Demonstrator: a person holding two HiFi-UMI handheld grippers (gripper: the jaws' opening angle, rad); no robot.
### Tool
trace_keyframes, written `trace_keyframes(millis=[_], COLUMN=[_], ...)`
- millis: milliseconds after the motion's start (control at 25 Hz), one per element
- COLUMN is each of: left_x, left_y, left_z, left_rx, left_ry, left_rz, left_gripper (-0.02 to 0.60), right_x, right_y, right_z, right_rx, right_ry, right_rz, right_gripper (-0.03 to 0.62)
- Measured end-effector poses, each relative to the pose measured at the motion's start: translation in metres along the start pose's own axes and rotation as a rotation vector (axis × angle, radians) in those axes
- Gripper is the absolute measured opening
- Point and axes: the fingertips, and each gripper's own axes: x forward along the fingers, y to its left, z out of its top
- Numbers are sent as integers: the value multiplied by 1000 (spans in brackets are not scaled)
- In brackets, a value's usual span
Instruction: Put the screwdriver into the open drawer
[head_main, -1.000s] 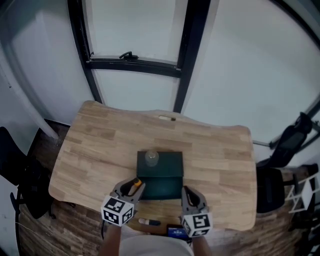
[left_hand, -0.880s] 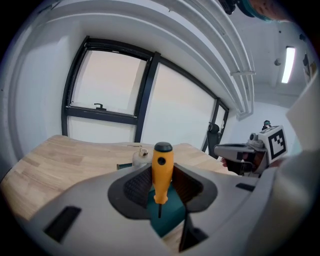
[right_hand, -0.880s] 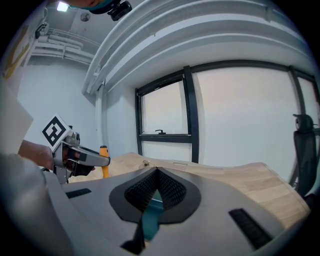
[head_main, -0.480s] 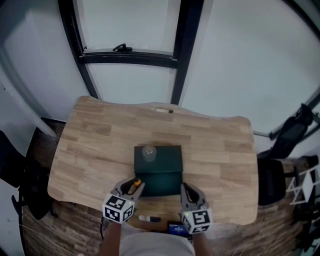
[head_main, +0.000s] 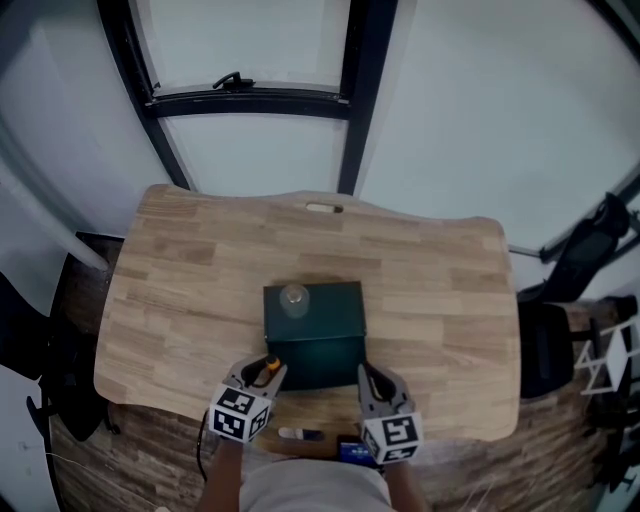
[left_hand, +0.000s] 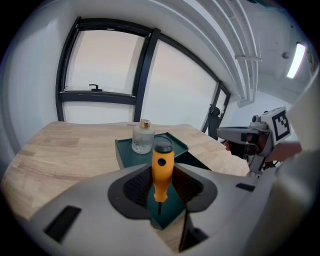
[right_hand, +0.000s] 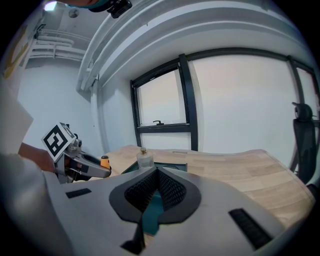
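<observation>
My left gripper (head_main: 262, 373) is shut on the screwdriver (left_hand: 162, 169), which stands upright between the jaws, orange handle with a black cap up and shaft down. It hovers at the front left corner of the dark green drawer box (head_main: 313, 322), over the open drawer (head_main: 318, 368). In the left gripper view green drawer surface shows right below the screwdriver's tip. My right gripper (head_main: 376, 382) is shut on nothing at the drawer's front right corner. A clear glass bottle (head_main: 293, 298) stands on the box's top. From the right gripper view I see the left gripper (right_hand: 82, 169) and the orange handle (right_hand: 104, 160).
The box sits on a wooden table (head_main: 180, 290) in front of a black-framed window. A small pen-like item (head_main: 300, 434) and a blue object (head_main: 350, 455) lie at the table's near edge. A small piece (head_main: 325, 208) lies at the far edge. A dark chair (head_main: 560, 340) stands to the right.
The head view has tilted, so the table sits a little higher in the picture. Both grippers keep nearly the same places at the drawer's front, the left still holding the screwdriver.
</observation>
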Motion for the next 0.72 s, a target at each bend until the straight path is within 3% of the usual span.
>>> trace_keyframes(millis=[720], left_x=[20], left_y=[-4], left_z=[-15], left_rx=[21], left_ry=[86], left_rz=[-35], left_gripper=[126], right_x=[10], right_y=[-4], right_z=[-10], right_rx=[20], right_ry=[42], right_rz=[8], right_gripper=[-3])
